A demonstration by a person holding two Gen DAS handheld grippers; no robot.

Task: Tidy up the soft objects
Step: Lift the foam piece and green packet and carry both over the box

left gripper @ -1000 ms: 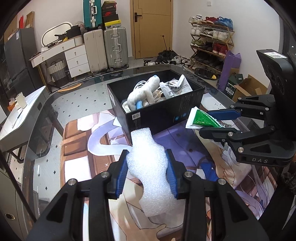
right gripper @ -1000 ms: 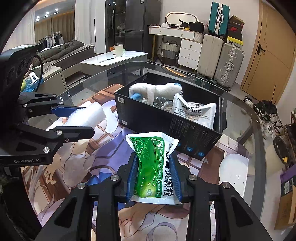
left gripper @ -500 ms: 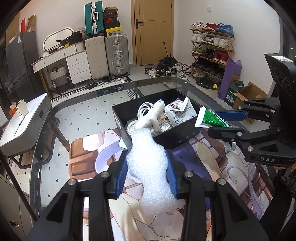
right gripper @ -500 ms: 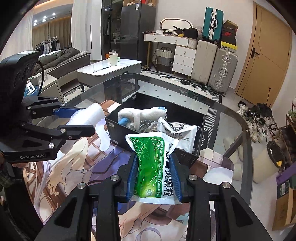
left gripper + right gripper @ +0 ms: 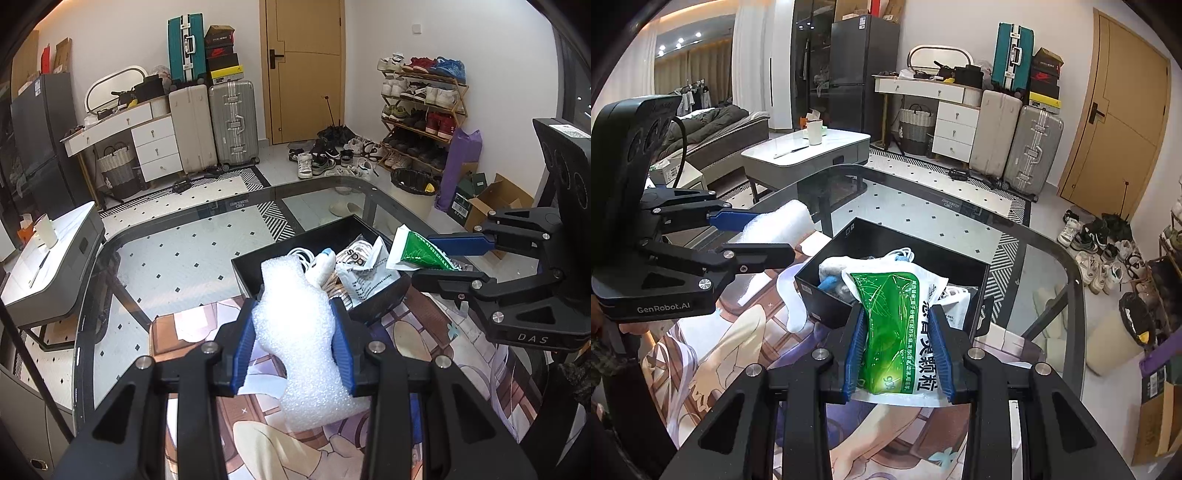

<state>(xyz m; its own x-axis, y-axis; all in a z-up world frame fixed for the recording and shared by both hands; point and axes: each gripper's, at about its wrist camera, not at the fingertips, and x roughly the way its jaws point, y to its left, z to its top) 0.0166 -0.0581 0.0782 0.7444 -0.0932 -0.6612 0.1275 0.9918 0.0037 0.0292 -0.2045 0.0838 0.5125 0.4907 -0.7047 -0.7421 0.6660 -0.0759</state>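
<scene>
Foam first, at the left: a white, bumpy sheet of bubble-foam wrap sits clamped in the left claw, blue pads pressed into both its sides, its top end reaching toward 12 o'clock over the near rim of the black rectangular cardboard box. The wrap hangs clear of the glass-topped bench and its printed cartoon mat, with the box just ahead of it.

Inside the box, toward 1 o'clock from the wrap, lie a white plush toy with a blue tip, a coil of white cable and a crinkled white printed plastic packet. Those pieces look already sorted.

Further right, the right claw is closed tight on a green-and-white soft plastic pouch with Chinese print, gripped at its lower half, its upper end overhanging the box's near wall. In the left view that pouch hovers at 2 o'clock, above the box's right edge.

By my reading, the job is well on: several soft items are boxed, two are held in the air beside or over the opening, and what remains is lowering and releasing each. Whether other loose items wait elsewhere on the bench, I cannot tell.
</scene>
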